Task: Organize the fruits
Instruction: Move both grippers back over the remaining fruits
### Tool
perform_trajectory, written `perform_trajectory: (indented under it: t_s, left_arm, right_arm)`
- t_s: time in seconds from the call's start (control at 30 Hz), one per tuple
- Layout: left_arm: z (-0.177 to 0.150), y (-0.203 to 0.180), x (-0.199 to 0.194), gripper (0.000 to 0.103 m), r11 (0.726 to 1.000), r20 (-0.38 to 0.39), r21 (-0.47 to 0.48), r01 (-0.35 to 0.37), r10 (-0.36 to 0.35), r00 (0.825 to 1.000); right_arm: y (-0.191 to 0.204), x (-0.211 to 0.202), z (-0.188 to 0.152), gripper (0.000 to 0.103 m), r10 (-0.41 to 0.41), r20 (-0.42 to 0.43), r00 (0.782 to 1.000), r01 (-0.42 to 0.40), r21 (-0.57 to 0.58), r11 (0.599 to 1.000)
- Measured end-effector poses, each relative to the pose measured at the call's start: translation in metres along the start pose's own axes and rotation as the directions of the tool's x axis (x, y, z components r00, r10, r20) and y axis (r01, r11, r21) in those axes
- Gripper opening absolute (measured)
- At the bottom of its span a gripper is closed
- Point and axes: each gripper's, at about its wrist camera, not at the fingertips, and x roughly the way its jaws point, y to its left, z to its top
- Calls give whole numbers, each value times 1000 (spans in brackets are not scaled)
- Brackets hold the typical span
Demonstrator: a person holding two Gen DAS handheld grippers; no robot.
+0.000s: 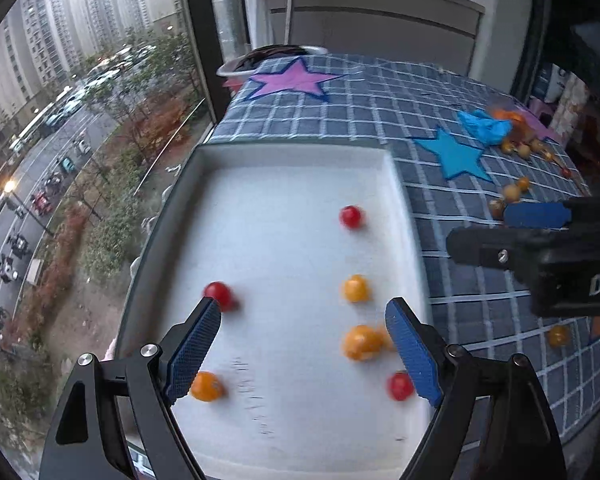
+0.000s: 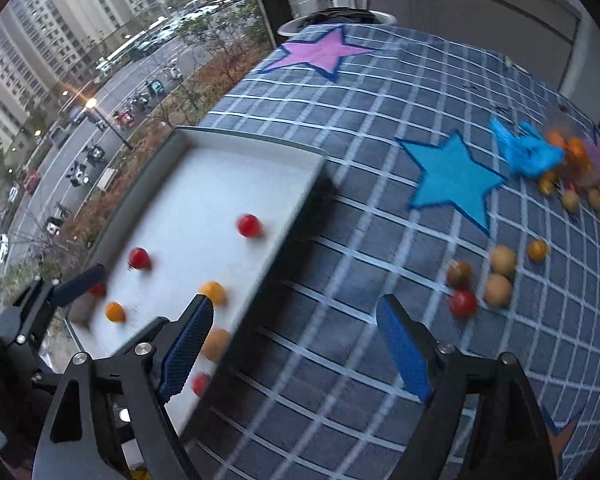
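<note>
A white tray sits at the table's left edge by the window and holds several small red and yellow-orange fruits, such as a red one and an orange one. My left gripper hovers over the tray, open and empty. My right gripper is open and empty above the blue checked tablecloth, right of the tray. A cluster of loose fruits lies just ahead to its right. The right gripper also shows in the left wrist view.
More fruits and a crumpled blue bag lie at the far right of the table. Blue and pink stars mark the cloth. A big window is on the left; a white bowl sits beyond the table's far edge.
</note>
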Motion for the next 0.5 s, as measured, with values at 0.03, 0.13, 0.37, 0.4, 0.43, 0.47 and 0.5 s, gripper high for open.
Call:
perform_trajectory:
  t_s: [0.03,0.13,0.37,0.4,0.43,0.47,0.5]
  left_arm:
    - [1,-6,-3,86,1000,3,11,6,-6,1000]
    - [5,-24,-9,86,999,9,43,24,-25,1000]
    - [10,-72,-17,86,992,12,110,64,-66,998]
    - [11,-80,-17,86,990,9,121,70,-72,997]
    - [10,-87,-16,86,989,5,130,77,-78,997]
    - [10,-93,-16,86,987,2,136,81,-82,997]
    - [10,-100,-15,86,986,-3,144,87,-87,996]
  right_arm:
    - [-7,-3,-4,86,-5,0,1000,5,10,1000]
    - [-29,-13,-15,86,-21,6,1000,21,41,999]
    - [-88,-32,-38,86,-106,15,994,103,105,989]
    - [-99,-34,-42,86,-120,14,993,117,119,986]
    - [-107,-36,-44,86,-125,11,992,123,131,984]
    - [-115,-37,-47,86,-130,8,991,127,146,981]
    - [-123,-38,-51,86,-135,5,991,133,159,978]
